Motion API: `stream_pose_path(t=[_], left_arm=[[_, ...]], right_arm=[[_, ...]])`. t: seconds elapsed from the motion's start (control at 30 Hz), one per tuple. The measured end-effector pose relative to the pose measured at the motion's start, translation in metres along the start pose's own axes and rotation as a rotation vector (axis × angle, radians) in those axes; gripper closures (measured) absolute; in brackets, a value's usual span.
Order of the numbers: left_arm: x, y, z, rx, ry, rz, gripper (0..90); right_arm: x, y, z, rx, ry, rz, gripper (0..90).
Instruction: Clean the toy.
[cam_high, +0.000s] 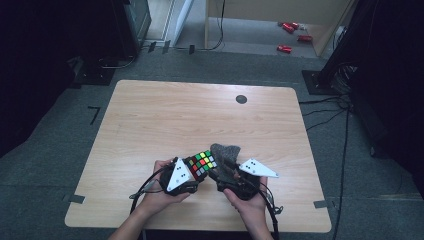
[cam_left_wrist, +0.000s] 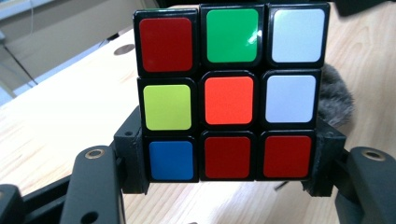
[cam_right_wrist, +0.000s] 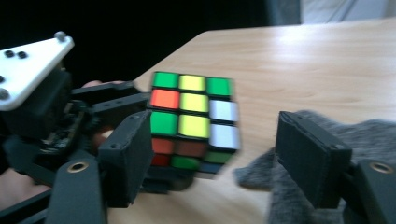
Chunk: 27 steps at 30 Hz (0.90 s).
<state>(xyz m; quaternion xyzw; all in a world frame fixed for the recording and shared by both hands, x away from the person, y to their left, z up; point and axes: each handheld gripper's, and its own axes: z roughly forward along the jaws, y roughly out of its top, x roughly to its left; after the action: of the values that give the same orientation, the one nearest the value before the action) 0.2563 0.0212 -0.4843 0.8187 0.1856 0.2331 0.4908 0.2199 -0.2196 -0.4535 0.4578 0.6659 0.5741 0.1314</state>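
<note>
Puzzle cube (cam_left_wrist: 231, 93) clamped in left gripper (cam_high: 192, 170); right gripper (cam_right_wrist: 212, 154), jaws apart beside grey cloth (cam_right_wrist: 303, 186), judged mid-wipe, must next pinch the cloth.

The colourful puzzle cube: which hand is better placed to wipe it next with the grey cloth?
Probably the right: its tool is open beside the grey fuzzy cloth, while the left tool is shut on the cube.

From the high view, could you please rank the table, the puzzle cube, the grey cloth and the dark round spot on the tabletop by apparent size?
1. table
2. puzzle cube and grey cloth: look alike in size, unranked
3. dark round spot
</note>
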Motion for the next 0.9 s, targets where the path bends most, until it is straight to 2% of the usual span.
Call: stream_pose_path(t=[0.03,0.1,0.17,0.3,0.37,0.43,0.53,0.63,0.73,0.8,0.87,0.9], left_arm=[[0.003,-0.001,-0.001,0.001,0.004,-0.007,35.1],[0.006,-0.002,-0.003,0.005,0.006,-0.024,35.2],[0.008,-0.003,-0.004,0.007,0.006,-0.040,35.1],[0.009,-0.003,-0.004,0.020,-0.009,-0.046,35.2],[0.008,-0.003,-0.004,0.022,-0.014,-0.046,35.2],[0.008,-0.003,-0.004,0.022,-0.018,-0.050,35.2],[0.009,-0.003,-0.004,0.015,-0.025,-0.065,35.2],[0.011,-0.003,-0.006,0.010,-0.034,-0.085,35.1],[0.012,-0.003,-0.007,0.001,-0.044,-0.096,35.2],[0.011,-0.003,-0.006,0.000,-0.049,-0.084,35.1],[0.009,-0.003,-0.006,0.005,-0.051,-0.077,35.2],[0.008,-0.003,-0.005,0.005,-0.052,-0.077,35.1]], right_arm=[[-0.003,0.000,-0.001,-0.002,-0.014,-0.007,28.7],[-0.009,-0.001,-0.002,0.005,-0.077,-0.030,29.7],[-0.019,-0.006,0.002,0.063,-0.187,-0.084,29.6],[-0.032,-0.019,0.013,0.157,-0.265,-0.094,29.7],[-0.034,-0.023,0.016,0.185,-0.291,-0.102,31.6],[-0.036,-0.026,0.017,0.193,-0.306,-0.104,36.2],[-0.039,-0.027,0.016,0.188,-0.299,-0.091,46.7],[-0.042,-0.029,0.016,0.200,-0.296,-0.099,50.7],[-0.043,-0.034,0.022,0.228,-0.284,-0.103,43.6],[-0.042,-0.037,0.028,0.246,-0.317,-0.111,39.0],[-0.044,-0.040,0.032,0.267,-0.318,-0.110,48.1],[-0.046,-0.041,0.033,0.271,-0.314,-0.110,57.0]])
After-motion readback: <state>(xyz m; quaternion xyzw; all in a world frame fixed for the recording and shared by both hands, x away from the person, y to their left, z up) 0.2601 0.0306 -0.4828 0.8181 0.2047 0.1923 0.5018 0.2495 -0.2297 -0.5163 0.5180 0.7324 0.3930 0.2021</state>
